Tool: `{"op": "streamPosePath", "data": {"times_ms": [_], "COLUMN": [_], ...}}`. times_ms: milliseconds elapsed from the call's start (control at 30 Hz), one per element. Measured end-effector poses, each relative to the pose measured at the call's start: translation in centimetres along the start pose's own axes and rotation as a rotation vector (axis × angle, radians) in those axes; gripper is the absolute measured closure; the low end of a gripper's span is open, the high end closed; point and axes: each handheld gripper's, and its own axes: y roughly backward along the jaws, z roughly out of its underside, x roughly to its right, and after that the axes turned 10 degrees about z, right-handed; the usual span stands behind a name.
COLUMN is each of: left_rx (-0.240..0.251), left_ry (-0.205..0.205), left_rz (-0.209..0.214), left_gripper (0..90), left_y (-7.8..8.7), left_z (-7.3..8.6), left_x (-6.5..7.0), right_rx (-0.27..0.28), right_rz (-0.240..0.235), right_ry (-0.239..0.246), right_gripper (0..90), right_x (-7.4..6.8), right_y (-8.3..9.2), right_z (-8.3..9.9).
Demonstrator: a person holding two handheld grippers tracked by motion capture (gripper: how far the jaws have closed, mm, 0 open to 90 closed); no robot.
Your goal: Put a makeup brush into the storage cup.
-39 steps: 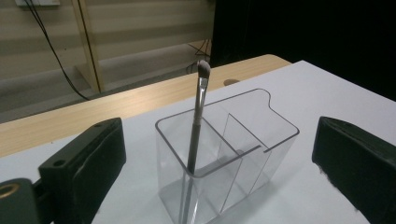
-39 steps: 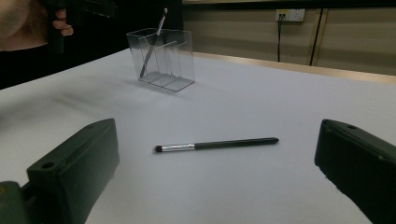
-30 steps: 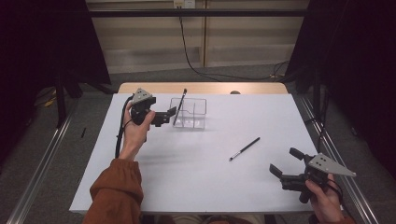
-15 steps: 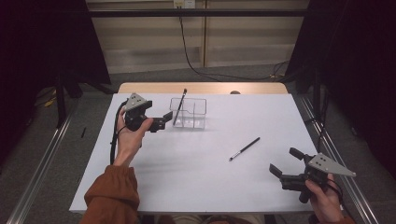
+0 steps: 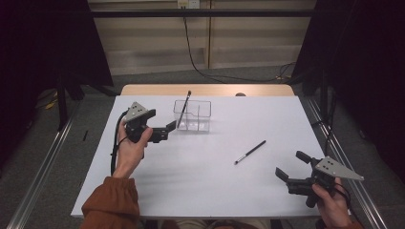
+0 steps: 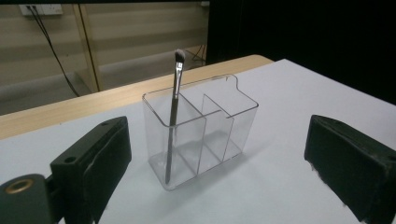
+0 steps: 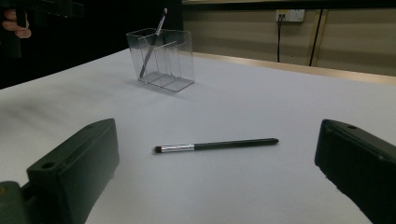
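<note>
With one makeup brush (image 6: 174, 114) standing in the clear organizer (image 6: 201, 128) and your left claw (image 5: 165, 132) released beside it, next close your spread right claw (image 5: 292, 167) on the brush (image 7: 217, 145) lying on the worktop (image 5: 210, 181).

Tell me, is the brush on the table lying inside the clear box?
No, that brush lies flat on the table, apart from the clear box.

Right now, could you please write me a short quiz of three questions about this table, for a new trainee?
1. True or false: the brush on the table lies flat outside the clear organizer.
2. How many compartments does the organizer have?
3. Which gripper is nearer to the organizer: A) left gripper or B) right gripper?

Key: 1. True. 2. Three; the brush in the organizer stands in an end one. 3. A.
</note>
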Motion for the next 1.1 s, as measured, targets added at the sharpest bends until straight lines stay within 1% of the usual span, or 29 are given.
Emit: {"op": "streamPosePath", "data": {"times_ms": [33,100,133,167,200,233,300,333,400,433,500,567,600,667,700,767,833,867,900,967,1033,1100], "left_rx": [0.004,0.019,0.032,0.05,0.051,0.043,0.049,0.043,0.049,0.043,0.025,-0.005,-0.005,0.009,0.01,0.014,0.019,0.03,0.035,0.033,0.034,0.037], "left_ry": [-0.006,-0.003,-0.015,0.009,0.013,-0.016,-0.009,-0.02,-0.02,-0.009,-0.012,0.002,0.008,0.009,0.008,-0.005,-0.018,-0.023,-0.021,-0.028,-0.039,-0.035], "left_rz": [-0.012,-0.011,-0.024,0.006,-0.004,-0.033,-0.026,-0.03,-0.036,-0.031,-0.044,-0.045,-0.048,-0.036,-0.04,-0.054,-0.039,-0.044,-0.045,-0.067,-0.065,-0.073], "left_gripper": [7.3,7.2,7.2,7.0,6.9,6.8,5.6,5.5,5.4,5.4,5.4,5.4,5.4,5.4,5.4,5.2,4.7,4.7,4.7,4.7,4.7,4.7], "left_y": [0.2,0.7,1.0,1.3,1.6,1.8,2.4,2.7,3.2,3.5,4.0,4.3,4.5,4.8,5.0,5.4,5.9,6.3,6.6,7.1,7.6,8.1], "left_z": [0.2,0.6,0.8,1.0,1.1,1.2,1.4,1.6,2.0,2.3,2.8,3.1,3.3,3.4,3.5,3.7,4.1,4.4,4.7,4.9,5.0,5.2], "left_x": [0.1,0.2,0.4,0.4,0.6,0.8,1.1,1.3,1.6,1.7,1.9,2.1,2.3,2.5,2.6,2.8,2.9,3.0,3.0,3.1,3.2,3.5], "right_rx": [0.001,0.002,0.002,0.001,0.002,0.002,0.001,-0.001,0.0,0.001,0.002,0.001,-0.003,-0.003,-0.003,-0.002,0.0,0.0,0.002,0.003,0.0,-0.003], "right_rz": [-0.001,0.0,-0.001,0.0,0.0,0.0,0.001,0.001,0.001,0.002,0.003,0.003,0.002,0.001,0.002,0.001,0.004,0.005,0.007,0.009,0.01,0.007], "right_ry": [0.0,-0.005,-0.005,-0.005,-0.006,-0.006,-0.007,-0.007,-0.006,-0.007,-0.007,-0.006,-0.005,-0.004,-0.004,-0.005,-0.007,-0.007,0.003,-0.007,-0.003,-0.003], "right_gripper": [0.0,0.0,0.0,0.0,0.0,0.0,0.0,0.0,0.0,0.0,0.0,0.0,0.0,0.0,0.0,0.0,0.0,0.0,0.0,0.0,0.0,0.0], "right_x": [0.0,0.0,0.0,0.0,0.0,0.0,0.0,0.0,0.0,0.0,0.0,0.0,0.0,0.0,0.0,0.0,0.0,0.0,0.1,0.1,0.1,0.0], "right_y": [0.0,0.0,0.0,0.0,0.0,0.0,0.0,-0.1,-0.1,0.0,0.0,0.0,-0.1,-0.1,-0.1,-0.1,0.0,0.0,0.0,0.0,-0.1,-0.2], "right_z": [0.0,0.0,0.0,0.0,0.0,0.0,0.0,0.0,0.0,0.0,0.0,0.0,0.0,0.0,0.0,0.0,0.0,0.0,0.0,0.0,-0.1,-0.1]}}
